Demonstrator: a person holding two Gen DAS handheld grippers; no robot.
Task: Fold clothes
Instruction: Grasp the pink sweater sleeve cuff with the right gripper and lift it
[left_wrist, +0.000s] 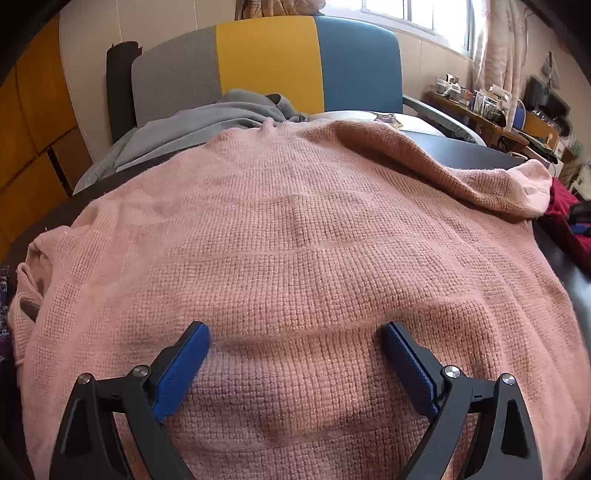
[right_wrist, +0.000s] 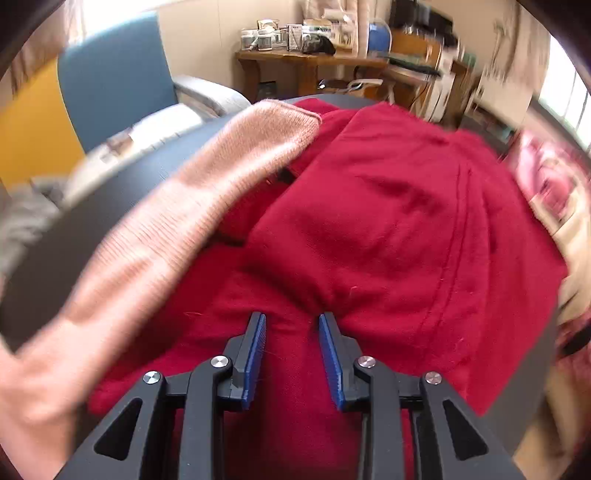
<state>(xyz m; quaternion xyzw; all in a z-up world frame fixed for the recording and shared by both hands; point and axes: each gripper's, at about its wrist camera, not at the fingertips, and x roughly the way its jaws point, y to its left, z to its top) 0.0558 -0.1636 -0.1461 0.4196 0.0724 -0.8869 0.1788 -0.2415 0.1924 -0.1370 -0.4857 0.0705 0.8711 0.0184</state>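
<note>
Pink knit sweater (left_wrist: 295, 240) lay spread flat on dark tabletop (left_wrist: 461, 147), one sleeve (right_wrist: 207, 184) draped over red garment (right_wrist: 388, 229) alongside. Left gripper (left_wrist: 295, 343) hovered low over sweater body, fingers (left_wrist: 184, 362) spread wide, nothing pinched. Right gripper (right_wrist: 291, 332) over red garment, fingers (right_wrist: 255, 354) part open, empty.

Risk: closing there likely to bunch one knit layer mid-body, skewing fold; sleeve could drag red garment along.

Left view alone showed grey garment (left_wrist: 207, 118) and tricolour chair (left_wrist: 266, 62); right view, blurred, alone showed sleeve overlap.
</note>
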